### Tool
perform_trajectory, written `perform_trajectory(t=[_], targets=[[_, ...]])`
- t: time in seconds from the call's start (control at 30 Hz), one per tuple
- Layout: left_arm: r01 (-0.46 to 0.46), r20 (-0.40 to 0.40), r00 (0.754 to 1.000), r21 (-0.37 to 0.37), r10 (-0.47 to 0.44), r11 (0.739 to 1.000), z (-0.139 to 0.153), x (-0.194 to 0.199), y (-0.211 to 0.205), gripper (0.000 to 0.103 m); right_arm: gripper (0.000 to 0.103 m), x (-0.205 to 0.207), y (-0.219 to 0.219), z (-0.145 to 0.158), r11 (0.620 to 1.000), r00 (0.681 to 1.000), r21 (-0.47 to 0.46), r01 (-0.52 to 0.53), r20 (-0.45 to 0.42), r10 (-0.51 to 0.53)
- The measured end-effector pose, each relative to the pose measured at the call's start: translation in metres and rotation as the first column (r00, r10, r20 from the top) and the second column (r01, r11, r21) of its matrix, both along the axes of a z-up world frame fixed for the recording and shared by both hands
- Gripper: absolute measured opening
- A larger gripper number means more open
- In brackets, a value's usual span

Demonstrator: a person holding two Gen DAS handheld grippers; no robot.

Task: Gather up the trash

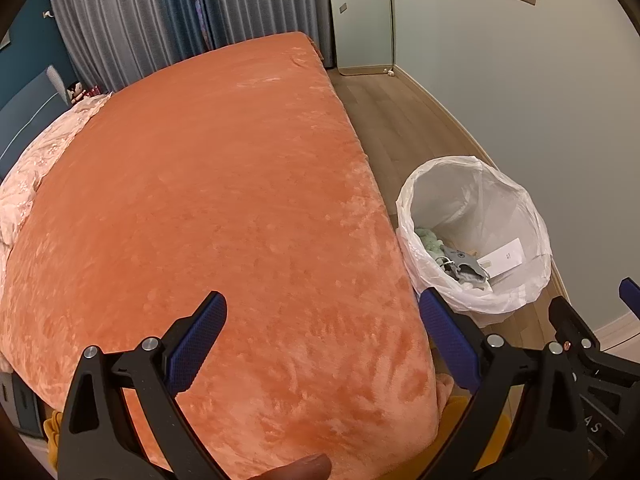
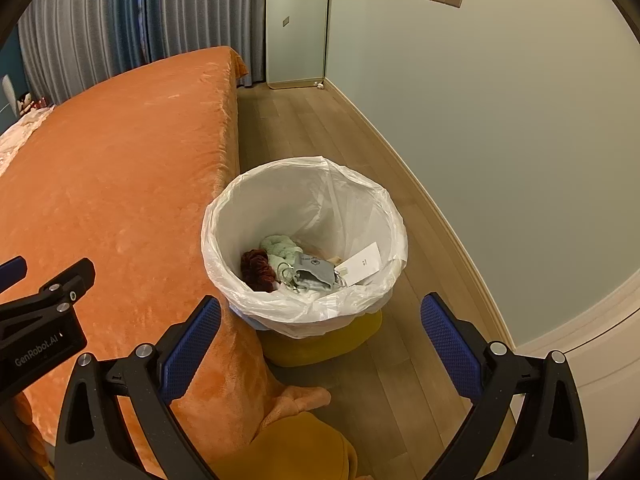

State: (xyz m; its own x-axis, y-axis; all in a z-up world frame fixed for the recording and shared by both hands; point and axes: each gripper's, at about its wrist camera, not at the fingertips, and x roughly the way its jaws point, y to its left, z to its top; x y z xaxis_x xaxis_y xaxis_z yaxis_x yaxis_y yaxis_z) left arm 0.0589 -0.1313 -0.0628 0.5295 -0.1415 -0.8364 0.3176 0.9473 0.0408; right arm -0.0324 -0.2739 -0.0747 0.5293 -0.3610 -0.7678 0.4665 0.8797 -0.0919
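Observation:
A yellow bin lined with a white plastic bag (image 2: 304,312) stands on the floor against the bed's side. Inside lie a white card (image 2: 362,264), a grey pouch (image 2: 316,274), pale green cloth (image 2: 280,250) and a dark red scrunchie (image 2: 256,268). The bin (image 1: 476,300) also shows at the right of the left wrist view. My left gripper (image 1: 324,340) hovers open over the orange bedspread (image 1: 208,200), nothing between its fingers. My right gripper (image 2: 320,344) hangs open just short of the bin, empty. The right gripper's black body (image 1: 576,332) shows beside the left one.
The bed fills the left side, with a pink quilt (image 1: 36,168) near its head. A wooden floor strip (image 2: 312,128) runs between bed and pale wall (image 2: 500,120) toward a mirror (image 2: 296,20). Grey curtains (image 1: 132,20) hang behind. Yellow clothing (image 2: 296,448) lies below the right gripper.

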Motion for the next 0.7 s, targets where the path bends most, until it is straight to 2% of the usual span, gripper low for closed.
perform_trajectory(t=[0.7], targets=[[0.006,-0.019,1.000,0.019,-0.005,1.000,-0.0079,-0.0056,-0.0075,0.093,0.096,-0.0032,-0.0020,-0.0041,1.000,1.000,-0.006,0.015,-0.013,-0.015]])
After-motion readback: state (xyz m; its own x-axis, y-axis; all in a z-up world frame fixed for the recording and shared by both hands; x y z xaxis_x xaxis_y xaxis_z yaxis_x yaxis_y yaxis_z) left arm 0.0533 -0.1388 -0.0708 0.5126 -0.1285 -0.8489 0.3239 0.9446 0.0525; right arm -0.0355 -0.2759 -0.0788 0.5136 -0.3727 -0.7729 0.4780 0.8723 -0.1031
